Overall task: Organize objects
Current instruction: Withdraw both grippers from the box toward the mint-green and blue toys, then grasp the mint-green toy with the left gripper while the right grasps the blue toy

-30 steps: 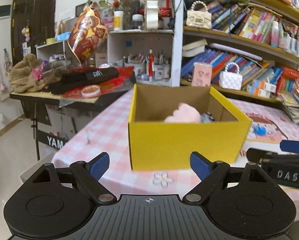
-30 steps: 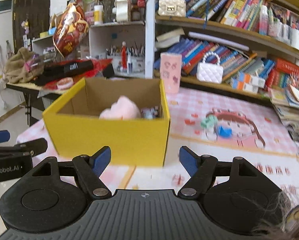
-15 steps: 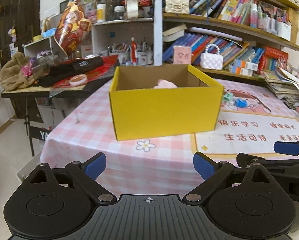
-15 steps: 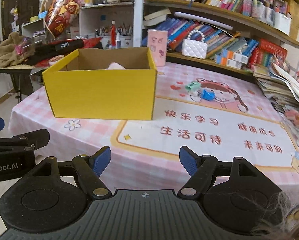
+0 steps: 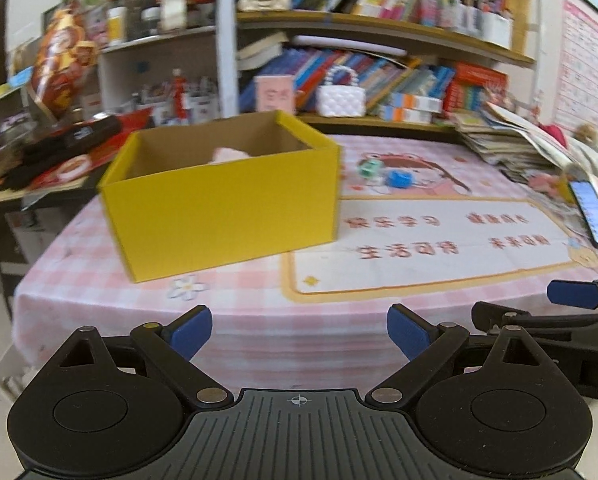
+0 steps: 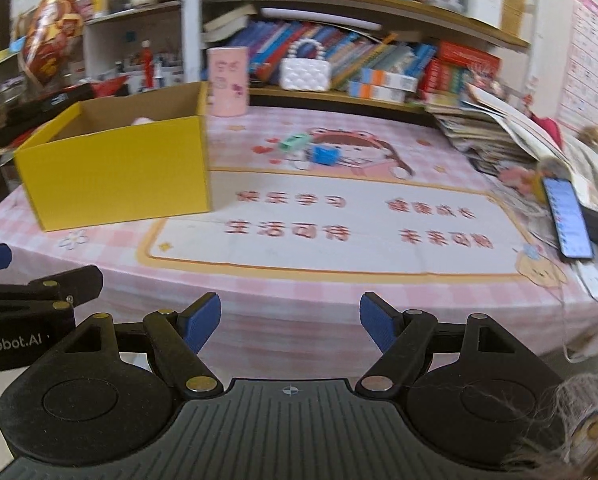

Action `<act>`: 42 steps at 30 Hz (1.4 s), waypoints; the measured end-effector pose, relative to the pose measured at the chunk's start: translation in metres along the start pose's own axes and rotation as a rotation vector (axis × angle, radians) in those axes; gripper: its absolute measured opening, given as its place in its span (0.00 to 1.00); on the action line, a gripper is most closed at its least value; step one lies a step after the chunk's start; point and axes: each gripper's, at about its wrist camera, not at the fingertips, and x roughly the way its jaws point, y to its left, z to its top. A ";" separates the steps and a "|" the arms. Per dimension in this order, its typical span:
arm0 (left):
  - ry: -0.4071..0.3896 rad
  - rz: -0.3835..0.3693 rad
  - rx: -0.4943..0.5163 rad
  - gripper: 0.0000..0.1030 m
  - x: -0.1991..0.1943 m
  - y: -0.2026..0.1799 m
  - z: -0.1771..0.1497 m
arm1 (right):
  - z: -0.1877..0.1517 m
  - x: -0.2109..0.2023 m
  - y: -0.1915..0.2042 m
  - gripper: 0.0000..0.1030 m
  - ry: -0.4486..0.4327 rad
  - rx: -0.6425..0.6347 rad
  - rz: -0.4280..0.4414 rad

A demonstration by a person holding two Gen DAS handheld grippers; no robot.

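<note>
A yellow cardboard box (image 5: 223, 196) stands on the pink checked tablecloth (image 5: 259, 320), also in the right wrist view (image 6: 119, 168). A pink soft item (image 5: 229, 155) lies inside it. A small green block (image 6: 295, 142) and a blue block (image 6: 325, 156) lie on the mat behind the box, also in the left wrist view as green (image 5: 369, 168) and blue (image 5: 399, 179). My left gripper (image 5: 299, 334) is open and empty, back from the table's front edge. My right gripper (image 6: 291, 322) is open and empty beside it.
A pink cup (image 6: 227, 82) stands behind the box. A phone (image 6: 569, 218) lies at the table's right edge by a stack of papers (image 6: 499, 136). Bookshelves (image 5: 379, 32) line the back. A cluttered side desk (image 5: 59, 148) is at left.
Both grippers have pulled back from the box and off the table's front edge, and swung right. The box now looks smaller and farther. Both stay open.
</note>
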 end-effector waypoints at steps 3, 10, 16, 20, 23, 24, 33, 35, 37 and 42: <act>0.004 -0.032 0.028 0.94 0.006 -0.014 0.003 | -0.002 -0.001 -0.014 0.73 0.004 0.033 -0.034; 0.026 -0.091 0.071 0.94 0.025 -0.042 0.013 | -0.003 0.006 -0.043 0.73 0.028 0.087 -0.092; 0.034 -0.120 0.100 0.94 0.044 -0.068 0.029 | 0.005 0.018 -0.072 0.73 0.040 0.127 -0.127; 0.033 -0.130 0.117 0.94 0.059 -0.082 0.043 | 0.014 0.032 -0.088 0.73 0.055 0.147 -0.137; 0.037 -0.130 0.112 0.94 0.071 -0.087 0.052 | 0.022 0.043 -0.100 0.73 0.061 0.156 -0.136; 0.038 -0.128 0.110 0.94 0.076 -0.089 0.056 | 0.025 0.048 -0.103 0.73 0.061 0.157 -0.133; 0.011 -0.076 0.079 0.94 0.120 -0.105 0.099 | 0.066 0.093 -0.130 0.73 0.035 0.137 -0.076; 0.003 -0.057 0.067 0.94 0.129 -0.106 0.110 | 0.076 0.104 -0.135 0.73 0.029 0.125 -0.056; -0.005 -0.037 0.054 0.94 0.136 -0.107 0.120 | 0.086 0.115 -0.137 0.73 0.025 0.110 -0.034; -0.004 0.013 0.018 0.94 0.156 -0.105 0.140 | 0.102 0.139 -0.137 0.72 0.006 0.059 0.037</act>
